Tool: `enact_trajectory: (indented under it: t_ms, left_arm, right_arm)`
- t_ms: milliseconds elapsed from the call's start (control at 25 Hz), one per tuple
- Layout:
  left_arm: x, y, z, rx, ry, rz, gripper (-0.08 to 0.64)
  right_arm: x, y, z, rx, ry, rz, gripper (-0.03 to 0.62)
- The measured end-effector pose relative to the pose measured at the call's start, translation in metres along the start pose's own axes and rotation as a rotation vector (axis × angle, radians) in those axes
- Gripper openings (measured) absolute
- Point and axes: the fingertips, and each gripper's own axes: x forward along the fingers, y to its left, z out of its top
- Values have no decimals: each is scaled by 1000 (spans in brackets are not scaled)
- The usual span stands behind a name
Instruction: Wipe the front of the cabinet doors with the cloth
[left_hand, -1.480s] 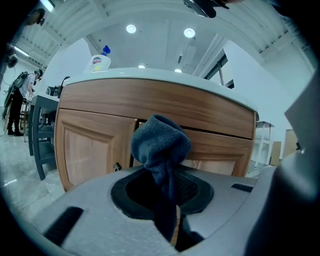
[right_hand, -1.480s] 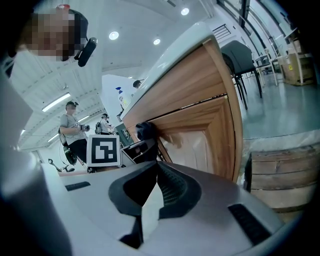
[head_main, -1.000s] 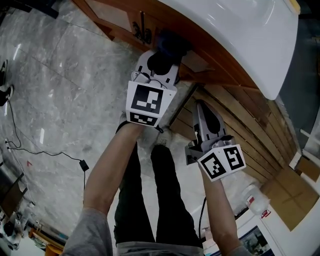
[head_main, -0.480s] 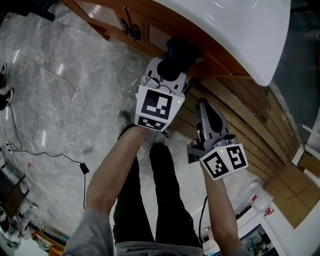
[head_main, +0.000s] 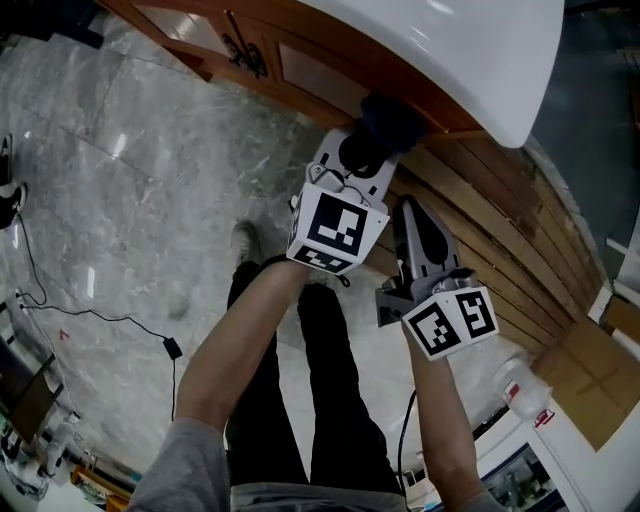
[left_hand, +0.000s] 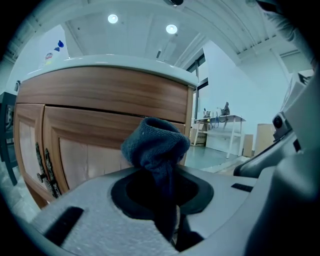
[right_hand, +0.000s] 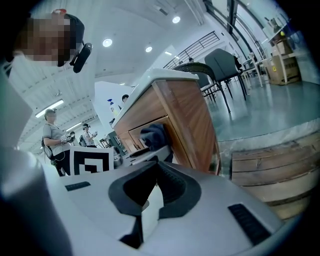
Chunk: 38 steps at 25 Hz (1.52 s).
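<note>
Jaws clamped on cloth in left gripper, cabinet door contact hidden

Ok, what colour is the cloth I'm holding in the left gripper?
The cloth is dark blue-grey, with a knitted texture; the left gripper view shows it best.

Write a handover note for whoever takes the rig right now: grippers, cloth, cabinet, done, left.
Left gripper: shut on the cloth, a dark knit wad sticking out past the jaws.
Right gripper: shut, empty, held back from the cabinet.
Cloth is up at the cabinet door near the cabinet's right corner, under the white countertop; contact cannot be confirmed.
Done: cloth gripped and brought to the door. How much is wiped cannot be told.
Left: wipe across the door fronts, out toward the handles.
</note>
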Motion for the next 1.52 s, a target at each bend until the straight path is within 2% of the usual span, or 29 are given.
enact_trajectory:
  t_ms: [280, 520, 760, 1160, 1520]
  left_arm:
    - [3, -26, -7, -2, 26, -45, 78]
    - [4, -26, -8, -18, 26, -52, 78]
    - [-17, -30, -18, -9, 30, -76, 78]
    - [-54, 1, -35, 1, 63, -43, 78]
    - [-70, 32, -42, -31, 70, -1, 78]
  right_arm:
    - [-9, -7, 1, 16, -12, -22, 12]
    - [-12, -12, 2, 13, -16, -30, 12]
    - [-13, -9, -2, 25, -20, -44, 12]
    - [6, 9, -7, 46, -18, -32, 12]
    - [23, 31, -13, 36, 2, -13, 12]
